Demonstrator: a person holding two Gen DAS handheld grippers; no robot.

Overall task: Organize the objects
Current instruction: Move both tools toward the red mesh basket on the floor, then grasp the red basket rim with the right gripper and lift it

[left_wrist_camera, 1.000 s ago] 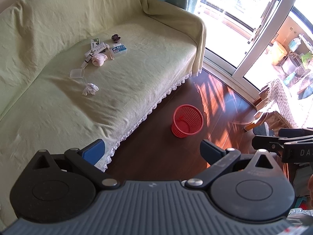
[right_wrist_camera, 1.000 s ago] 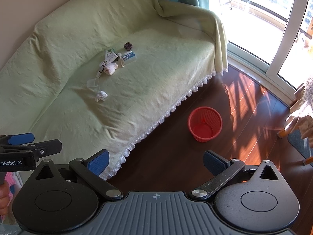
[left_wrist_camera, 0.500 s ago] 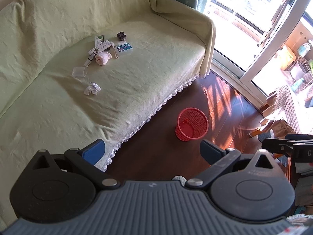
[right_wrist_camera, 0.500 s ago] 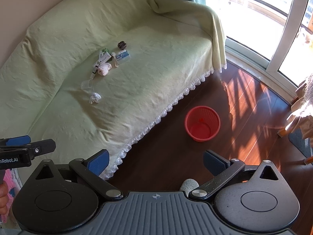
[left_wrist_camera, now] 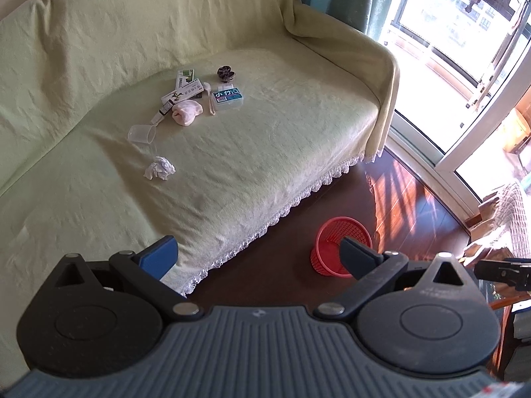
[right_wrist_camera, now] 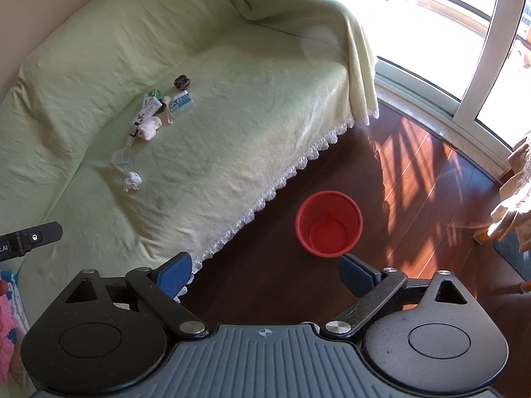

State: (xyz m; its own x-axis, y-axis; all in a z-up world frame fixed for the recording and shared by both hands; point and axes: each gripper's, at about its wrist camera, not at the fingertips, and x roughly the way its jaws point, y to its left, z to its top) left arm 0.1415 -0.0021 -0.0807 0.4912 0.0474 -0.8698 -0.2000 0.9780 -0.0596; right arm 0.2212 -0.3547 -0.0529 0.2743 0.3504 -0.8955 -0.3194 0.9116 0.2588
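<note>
The clearest print is on the small clear-lidded box [left_wrist_camera: 228, 98] lying on the sofa cover: its blue label carries large white Chinese characters that read roughly 小竹心, though the last character is uncertain, with a line of smaller print beneath that is too fine to read. In the right wrist view the same label is only a blur. At 9 o'clock of that box, the long white carton [left_wrist_camera: 183, 93] bears dark Chinese print along its face, illegible. In the right wrist view, the black arm of the left claw [right_wrist_camera: 30, 239] at the 9 o'clock edge shows the white letters ".AI", the rest cut off.
</note>
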